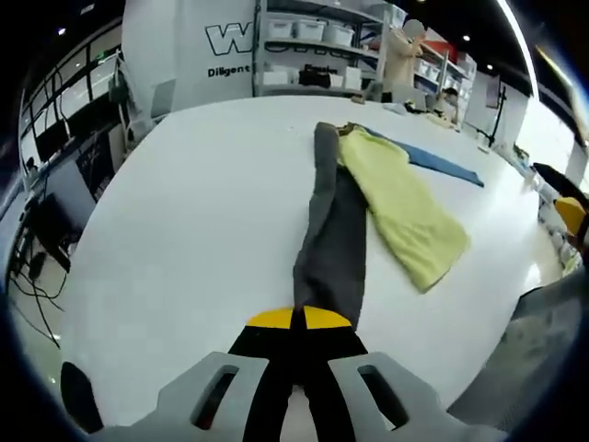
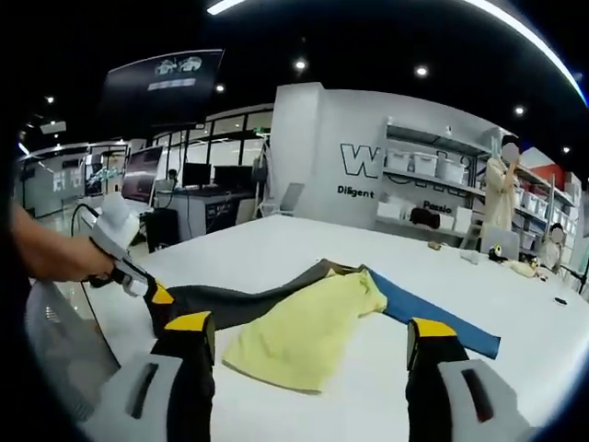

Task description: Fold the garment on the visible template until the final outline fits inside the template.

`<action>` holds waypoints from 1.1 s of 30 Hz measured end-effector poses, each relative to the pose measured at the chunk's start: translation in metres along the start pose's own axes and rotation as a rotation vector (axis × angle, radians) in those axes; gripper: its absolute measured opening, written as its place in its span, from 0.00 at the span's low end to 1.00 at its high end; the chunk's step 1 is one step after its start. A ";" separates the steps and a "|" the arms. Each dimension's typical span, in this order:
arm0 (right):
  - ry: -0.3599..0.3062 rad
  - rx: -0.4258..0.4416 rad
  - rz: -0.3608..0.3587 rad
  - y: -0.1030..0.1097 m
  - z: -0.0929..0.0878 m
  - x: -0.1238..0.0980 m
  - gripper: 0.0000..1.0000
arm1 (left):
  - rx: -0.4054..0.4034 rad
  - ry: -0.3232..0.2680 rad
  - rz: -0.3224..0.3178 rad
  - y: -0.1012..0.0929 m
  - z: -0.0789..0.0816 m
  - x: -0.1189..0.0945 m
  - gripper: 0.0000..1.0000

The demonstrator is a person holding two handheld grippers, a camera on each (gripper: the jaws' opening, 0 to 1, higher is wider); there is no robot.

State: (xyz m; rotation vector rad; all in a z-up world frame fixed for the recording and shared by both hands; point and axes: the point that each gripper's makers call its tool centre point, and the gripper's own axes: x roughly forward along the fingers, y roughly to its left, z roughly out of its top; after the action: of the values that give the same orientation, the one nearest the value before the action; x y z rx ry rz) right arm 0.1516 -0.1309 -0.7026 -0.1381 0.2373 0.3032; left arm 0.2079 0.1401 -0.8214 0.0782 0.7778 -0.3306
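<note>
On a white table [image 1: 184, 212] in an open workshop, we count three pieces of cloth: one dark grey garment [image 1: 331, 230], one yellow garment [image 1: 405, 207] and one blue template [image 1: 442, 161].

In the left gripper view, the grey garment runs as a long narrow strip from the upper centre of the frame down to the bottom centre, where the left gripper [image 1: 293, 324] has its two yellow-tipped jaws pressed together on the strip's near end. The yellow garment lies just right of the strip, its upper end overlapping the blue template, which reaches toward the upper right.

In the right gripper view, the right gripper [image 2: 313, 336] holds its two jaws wide apart at the bottom of the frame, with nothing between them, above the table. We see the yellow garment in the lower centre, the blue template to its right, and the grey strip stretching to the left, where the left gripper grips its end in a person's hand [image 2: 55, 258].

Two people stand by the shelves [image 2: 433, 175] at the upper right.
</note>
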 end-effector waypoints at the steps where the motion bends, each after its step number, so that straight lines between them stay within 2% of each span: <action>1: 0.000 -0.001 0.000 0.000 0.000 0.000 0.86 | 0.002 -0.003 0.006 0.005 0.002 0.000 0.00; 8: 0.006 -0.008 -0.003 -0.001 -0.001 0.000 0.87 | 0.006 -0.035 0.060 0.045 0.029 -0.004 0.00; 19: 0.032 -0.015 -0.001 0.000 -0.007 0.001 0.85 | 0.002 -0.077 0.112 0.084 0.062 0.001 0.00; 26: 0.052 -0.027 -0.001 0.000 -0.011 0.002 0.84 | -0.015 -0.105 0.159 0.120 0.086 0.001 0.00; 27: 0.054 -0.028 -0.002 0.000 -0.011 0.002 0.84 | -0.016 -0.107 0.169 0.131 0.093 0.005 0.00; 32: 0.070 -0.025 -0.009 -0.002 -0.015 0.002 0.83 | -0.004 -0.109 0.197 0.157 0.108 0.013 0.00; 33: 0.072 -0.024 -0.010 -0.002 -0.015 0.002 0.83 | 0.001 -0.101 0.212 0.167 0.111 0.018 0.00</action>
State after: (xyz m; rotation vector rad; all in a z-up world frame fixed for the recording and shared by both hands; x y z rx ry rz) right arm 0.1511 -0.1347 -0.7177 -0.1738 0.3042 0.2919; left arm 0.3486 0.2720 -0.7633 0.1432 0.6628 -0.1324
